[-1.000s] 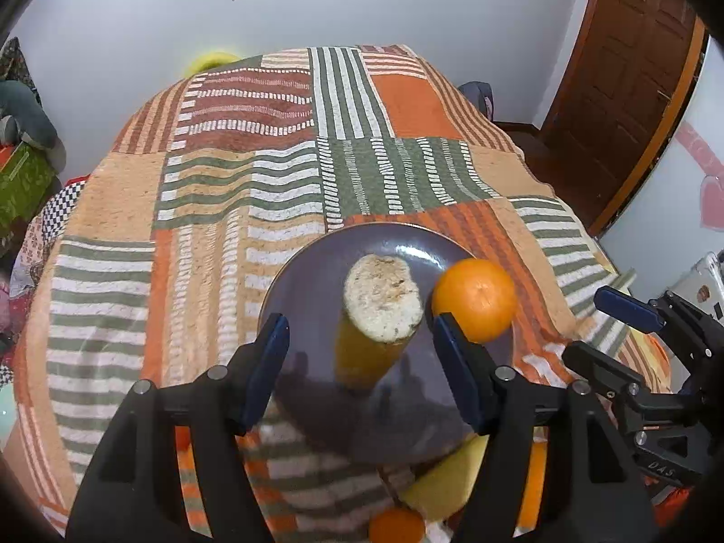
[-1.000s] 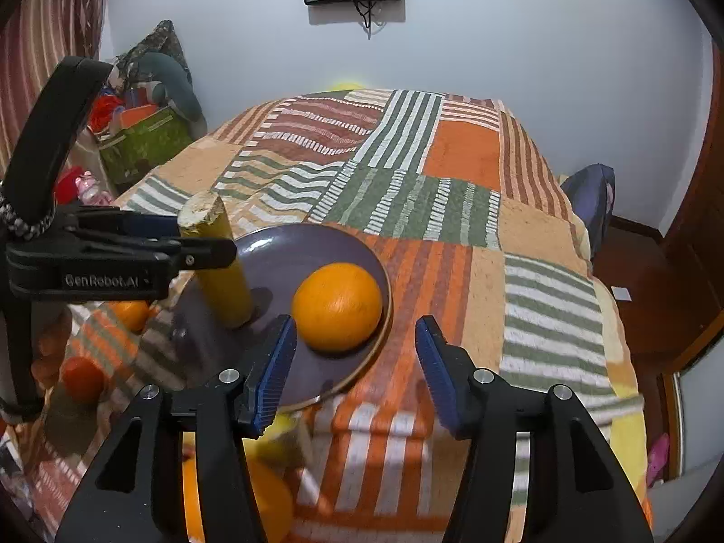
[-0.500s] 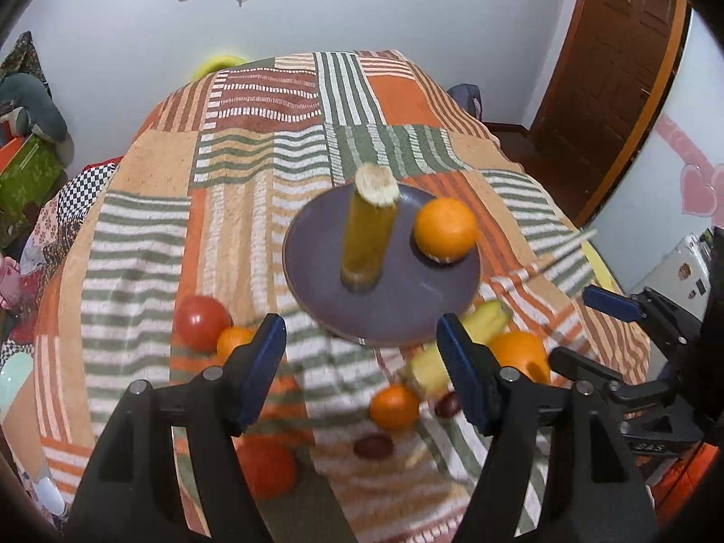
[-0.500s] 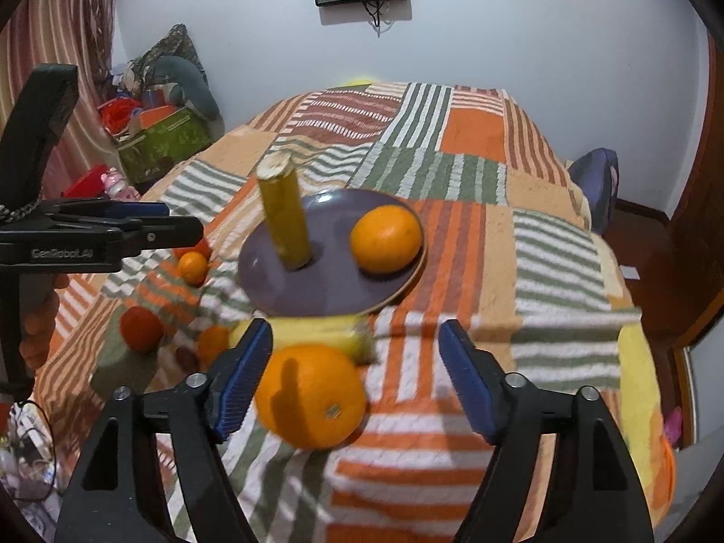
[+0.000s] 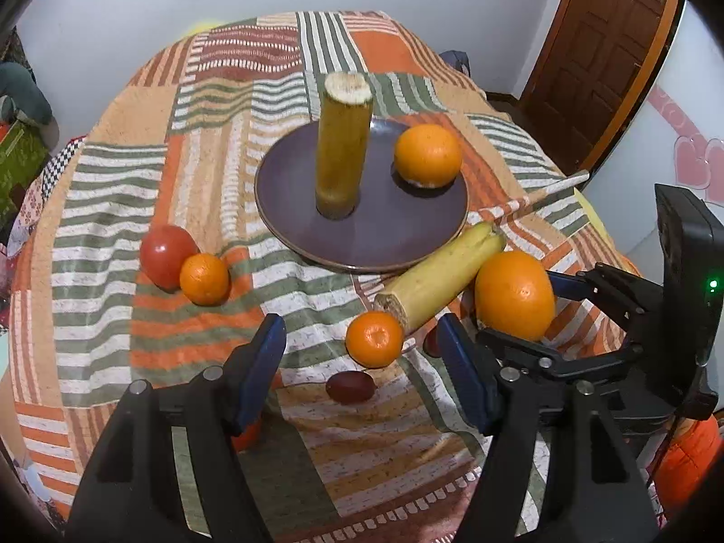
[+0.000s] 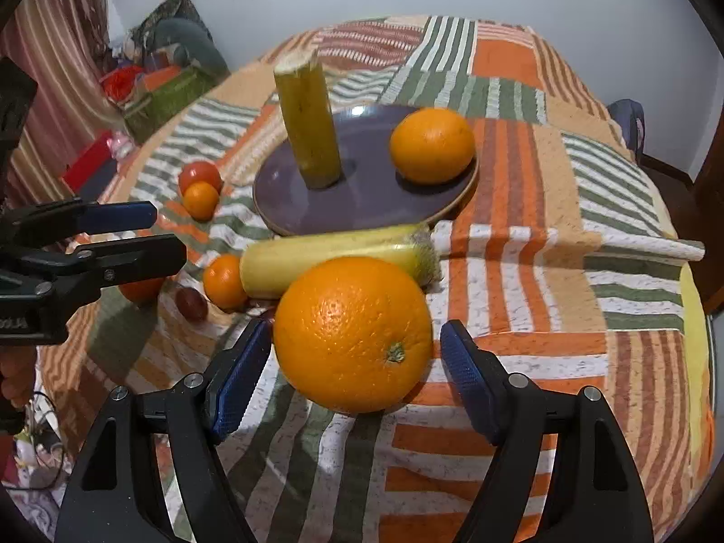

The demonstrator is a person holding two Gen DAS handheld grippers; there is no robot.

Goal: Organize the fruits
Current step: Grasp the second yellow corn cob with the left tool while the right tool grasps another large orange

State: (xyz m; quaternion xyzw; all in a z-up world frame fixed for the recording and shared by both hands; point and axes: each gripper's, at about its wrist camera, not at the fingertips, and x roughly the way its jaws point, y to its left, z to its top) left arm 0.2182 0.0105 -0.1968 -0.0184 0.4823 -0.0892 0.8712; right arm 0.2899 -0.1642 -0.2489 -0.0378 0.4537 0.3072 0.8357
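Note:
A dark purple plate (image 5: 389, 235) (image 6: 362, 208) holds an upright yellow-green stalk piece (image 5: 343, 149) (image 6: 310, 126) and an orange (image 5: 427, 155) (image 6: 432, 145). Beside the plate lie a second, pale yellow stalk piece (image 5: 443, 280) (image 6: 335, 258), a large orange (image 5: 515, 294) (image 6: 353, 332), two tangerines (image 5: 374, 338) (image 5: 204, 278), a tomato (image 5: 165, 253) and a dark plum (image 5: 350, 387). My left gripper (image 5: 362, 371) is open and empty, above the plum. My right gripper (image 6: 357, 375) is open with the large orange between its fingers, not clamped.
A striped patchwork cloth (image 5: 217, 158) covers the round table. A wooden door (image 5: 602, 59) stands at the right. A green box and clutter (image 6: 167, 90) sit on the floor at the left. Another red fruit (image 5: 246, 436) is partly hidden under my left finger.
Both grippers have pulled back from the plate toward the table's near edge. The stalk piece stands free on the plate. The large orange now sits between my right fingers.

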